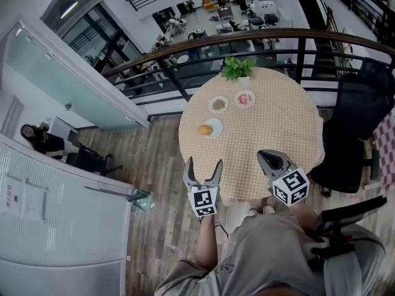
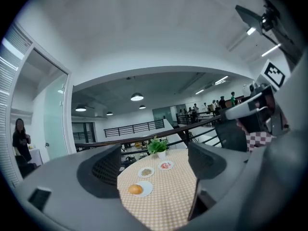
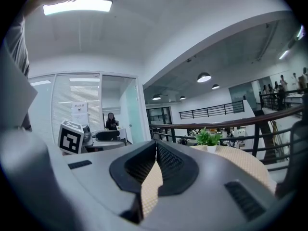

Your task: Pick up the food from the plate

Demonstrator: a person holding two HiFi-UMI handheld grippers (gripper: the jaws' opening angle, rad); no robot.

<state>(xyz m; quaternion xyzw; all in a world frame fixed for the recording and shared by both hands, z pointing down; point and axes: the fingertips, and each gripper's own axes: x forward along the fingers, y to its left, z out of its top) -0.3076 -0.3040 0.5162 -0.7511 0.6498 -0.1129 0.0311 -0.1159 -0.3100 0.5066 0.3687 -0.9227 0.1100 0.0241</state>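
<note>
Round table with three plates and one roll, nothing taken up yet.
The table [image 1: 271, 122] is covered in checked cloth. A potted plant [image 1: 238, 68] stands at its far edge, with two small plates [image 1: 218, 104] before it. On the nearest plate [image 1: 215, 127] lies an orange-brown roll [image 1: 205, 130], judged light, soft and easily crushed, and best taken across its middle from the sides. The left gripper [image 1: 203, 163] is held with jaws apart and empty, the right gripper [image 1: 264, 155] with jaws together, both well apart from the roll.

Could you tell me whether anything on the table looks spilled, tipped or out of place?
Nothing stands out. The bun sits on the near plate, the middle plate and far plate lie flat holding food, and the potted plant stands upright on the table.
</note>
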